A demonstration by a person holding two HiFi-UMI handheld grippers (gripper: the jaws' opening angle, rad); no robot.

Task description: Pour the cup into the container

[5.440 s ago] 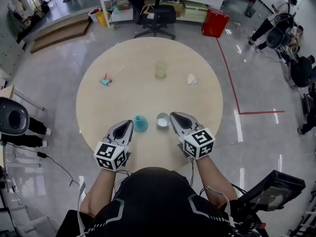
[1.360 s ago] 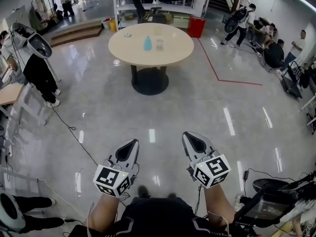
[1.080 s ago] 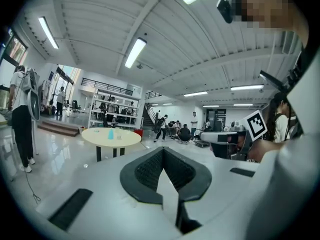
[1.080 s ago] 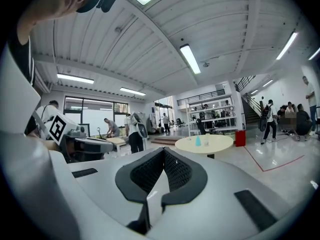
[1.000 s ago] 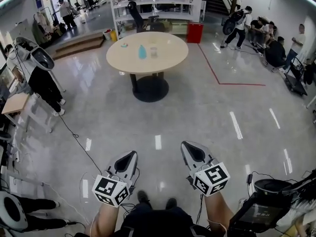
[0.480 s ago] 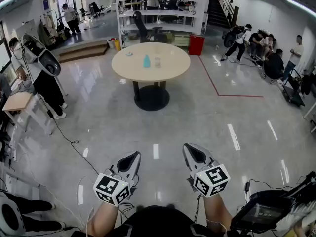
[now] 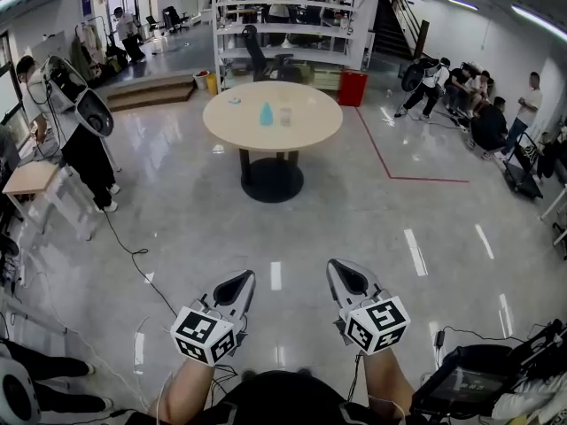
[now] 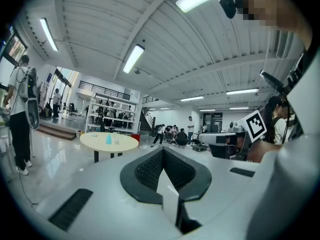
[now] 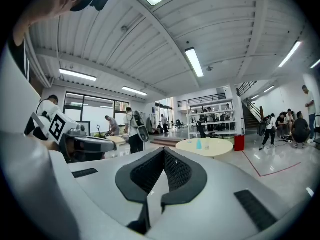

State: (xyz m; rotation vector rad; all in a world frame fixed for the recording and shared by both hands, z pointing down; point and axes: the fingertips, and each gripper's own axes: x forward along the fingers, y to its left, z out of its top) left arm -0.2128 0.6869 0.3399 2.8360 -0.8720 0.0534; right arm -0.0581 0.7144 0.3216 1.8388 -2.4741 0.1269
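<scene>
The blue container (image 7: 266,114) stands upright near the middle of the round table (image 7: 310,131), far off across the shiny floor (image 7: 372,211), and just beside it on its right is a pale little vessel that I take to be the cup (image 7: 285,116), though at this range it's barely more than a smudge. Neither one is anywhere near me: both sit well apart from my grippers, untouched. Further back on the tabletop there's a small teal speck (image 7: 234,100), too tiny to name. Behind the table, an office chair (image 7: 262,58), a red bin (image 7: 352,88) and tall white shelving (image 7: 292,11); a red line (image 7: 387,159) runs along the floor to the right, where a group of people (image 7: 469,96) sits against the wall. Down at my end, my left gripper (image 7: 243,278) is held level out in front of me, jaws pressed together with nothing in them. My right gripper (image 7: 339,271) matches it alongside, jaws closed tip to tip and empty, with open floor under both. A dark cable (image 7: 133,257) snakes across the floor to my left.
</scene>
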